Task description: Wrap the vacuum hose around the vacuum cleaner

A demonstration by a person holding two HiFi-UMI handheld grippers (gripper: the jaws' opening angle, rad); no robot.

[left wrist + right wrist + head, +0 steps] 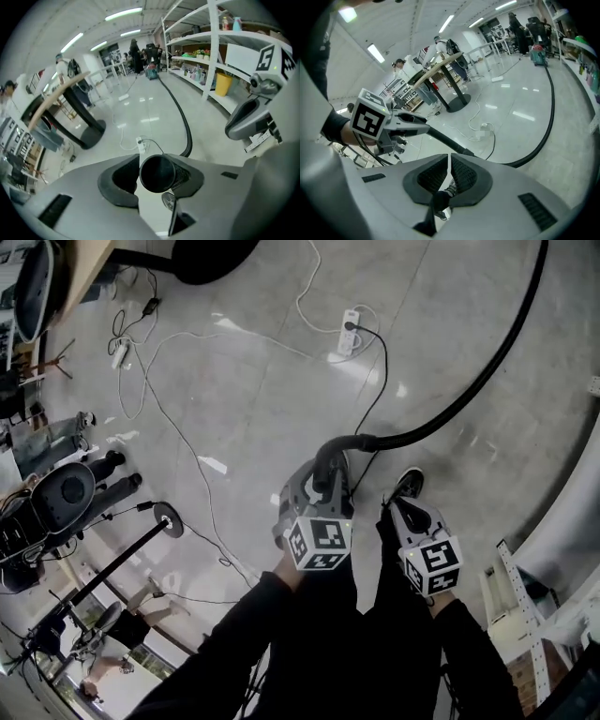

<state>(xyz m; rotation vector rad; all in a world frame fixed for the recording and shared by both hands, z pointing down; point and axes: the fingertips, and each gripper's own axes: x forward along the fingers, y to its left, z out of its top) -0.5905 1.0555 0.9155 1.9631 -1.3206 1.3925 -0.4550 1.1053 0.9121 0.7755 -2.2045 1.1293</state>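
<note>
One end of the long black flexible vacuum hose sat clasped in the grey left tool, held above the grey floor, likely to gather the slack trailing to the distant teal vacuum cleaner, while the right tool was clenched empty.

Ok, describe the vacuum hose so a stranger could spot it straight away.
Start at the pale grey floor under the person. The vacuum hose curves from the top right down to the left hand-held gripper, which grips its end. It is black and far thicker than the thin cables nearby.
</note>
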